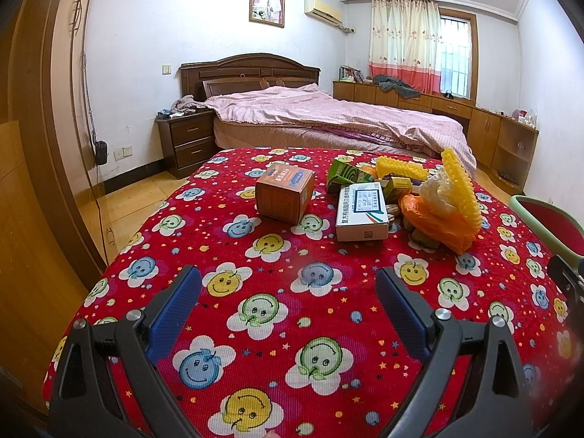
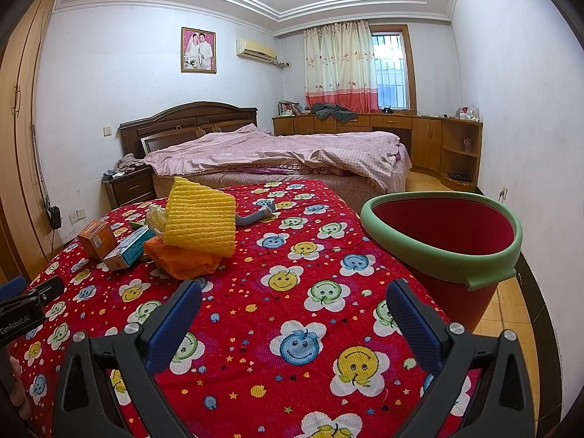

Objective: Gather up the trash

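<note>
Nothing collected yet: my left gripper [image 1: 288, 284] and right gripper [image 2: 294, 297] hover with fingers apart and empty; the trash pile [image 1: 430, 200] lies ahead, the red bin [image 2: 449, 233] right of it apparently empty.

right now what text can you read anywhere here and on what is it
"GenRobot.AI": on the left gripper body, at the left edge of the right wrist view.
White box: Chinese print along its side, too blurred to read.
Orange box: lid print, too small to read.
Green box: a spiral sign only.
</note>
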The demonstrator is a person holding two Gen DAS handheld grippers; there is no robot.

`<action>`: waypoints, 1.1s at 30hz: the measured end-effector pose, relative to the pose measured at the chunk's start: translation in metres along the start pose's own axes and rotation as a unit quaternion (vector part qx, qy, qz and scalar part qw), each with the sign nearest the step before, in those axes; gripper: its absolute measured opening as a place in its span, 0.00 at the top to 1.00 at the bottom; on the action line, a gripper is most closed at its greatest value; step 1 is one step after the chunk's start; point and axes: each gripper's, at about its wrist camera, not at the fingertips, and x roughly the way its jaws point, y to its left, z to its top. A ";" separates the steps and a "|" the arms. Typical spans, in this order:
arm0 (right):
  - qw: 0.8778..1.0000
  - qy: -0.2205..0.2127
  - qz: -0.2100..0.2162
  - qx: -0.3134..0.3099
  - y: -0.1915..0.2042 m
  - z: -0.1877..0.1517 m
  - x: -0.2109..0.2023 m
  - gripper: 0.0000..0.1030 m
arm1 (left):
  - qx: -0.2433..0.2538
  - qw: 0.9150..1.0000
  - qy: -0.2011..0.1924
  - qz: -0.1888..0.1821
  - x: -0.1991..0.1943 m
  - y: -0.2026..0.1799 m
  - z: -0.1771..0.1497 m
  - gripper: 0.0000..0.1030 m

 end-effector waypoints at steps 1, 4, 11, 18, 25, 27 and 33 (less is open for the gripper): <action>1.000 0.000 0.000 0.000 0.000 0.000 0.000 0.00 | 0.000 1.000 0.001 0.000 0.000 0.000 0.000 0.07; 1.000 0.000 0.000 -0.001 0.000 0.000 0.000 0.00 | 0.004 1.000 0.006 -0.002 0.003 0.000 0.001 0.07; 1.000 0.001 -0.002 0.000 0.000 0.000 0.001 0.00 | 0.019 0.999 0.036 0.004 0.010 -0.005 0.007 0.07; 0.999 0.039 0.011 -0.015 0.005 0.011 0.011 0.00 | 0.033 0.998 0.050 -0.005 0.018 0.002 0.034 0.07; 0.997 0.062 0.044 0.002 0.010 0.043 0.021 0.00 | 0.038 0.997 0.062 -0.025 0.038 0.011 0.061 0.07; 0.996 0.068 0.053 0.007 0.013 0.052 0.025 0.00 | 0.041 0.996 0.069 -0.031 0.047 0.012 0.067 0.07; 0.992 0.100 0.078 0.015 0.030 0.070 0.048 0.00 | 0.029 0.995 0.087 -0.042 0.080 0.022 0.082 0.10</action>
